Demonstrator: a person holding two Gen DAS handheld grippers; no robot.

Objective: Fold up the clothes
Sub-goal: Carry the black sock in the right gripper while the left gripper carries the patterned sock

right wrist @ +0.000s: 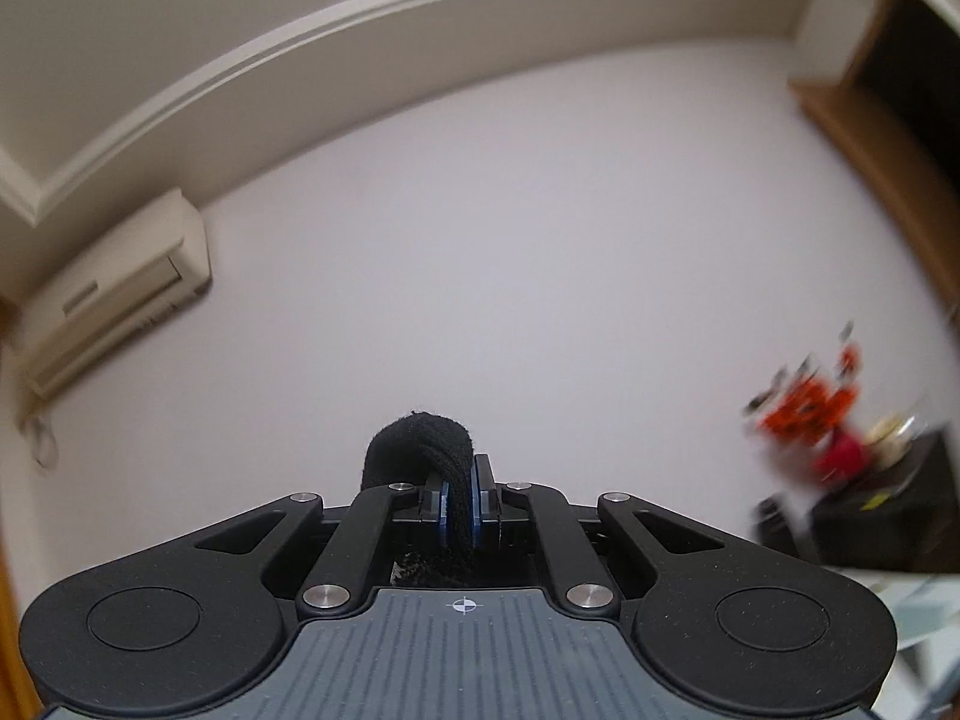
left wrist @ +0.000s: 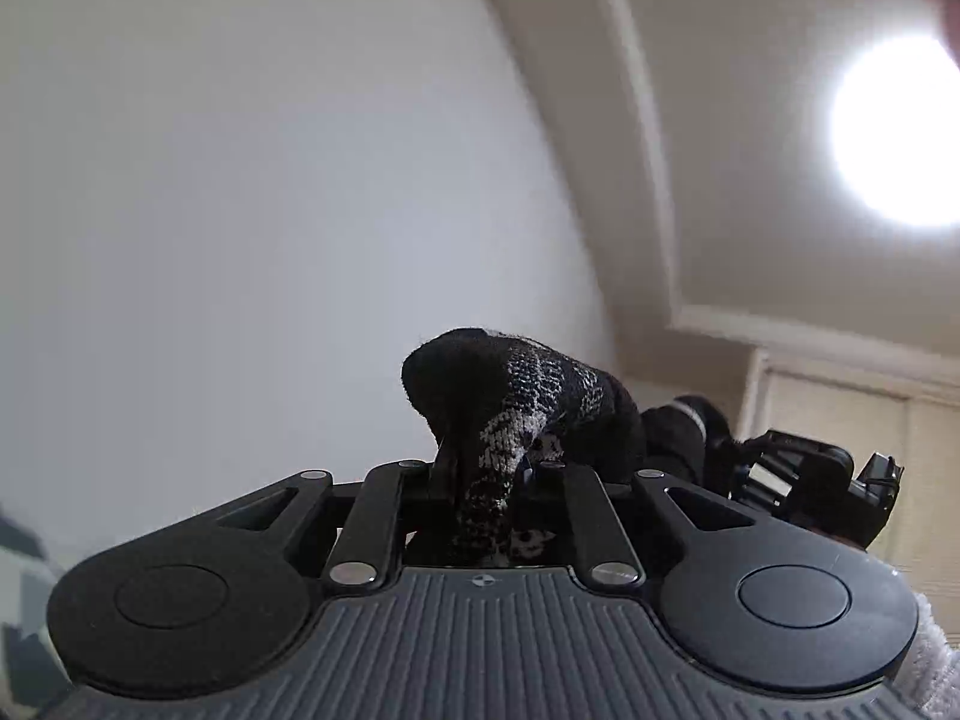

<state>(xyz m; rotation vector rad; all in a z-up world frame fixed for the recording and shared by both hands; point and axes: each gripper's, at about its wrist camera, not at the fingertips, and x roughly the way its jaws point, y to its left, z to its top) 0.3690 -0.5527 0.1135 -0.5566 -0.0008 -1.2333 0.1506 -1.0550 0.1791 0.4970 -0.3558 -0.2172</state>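
In the left wrist view my left gripper (left wrist: pixel 487 471) is shut on a black and white knitted garment (left wrist: pixel 516 402). A bunch of the knit sticks up above the jaws, and more of it runs right toward my right gripper (left wrist: pixel 810 480), seen from the side at the right edge. In the right wrist view my right gripper (right wrist: pixel 459 483) is shut on a black part of the garment (right wrist: pixel 420 444), pinched between the blue pads (right wrist: pixel 480 498). Both grippers point slightly upward at walls and ceiling. The rest of the garment hangs out of sight below.
A bright ceiling light (left wrist: pixel 900 132) glares at the upper right. A wall air conditioner (right wrist: pixel 120 288) hangs at the left. Blurred red and orange objects (right wrist: pixel 810 408) sit on a dark cabinet (right wrist: pixel 888 516) at the right, under a wooden frame (right wrist: pixel 870 138).
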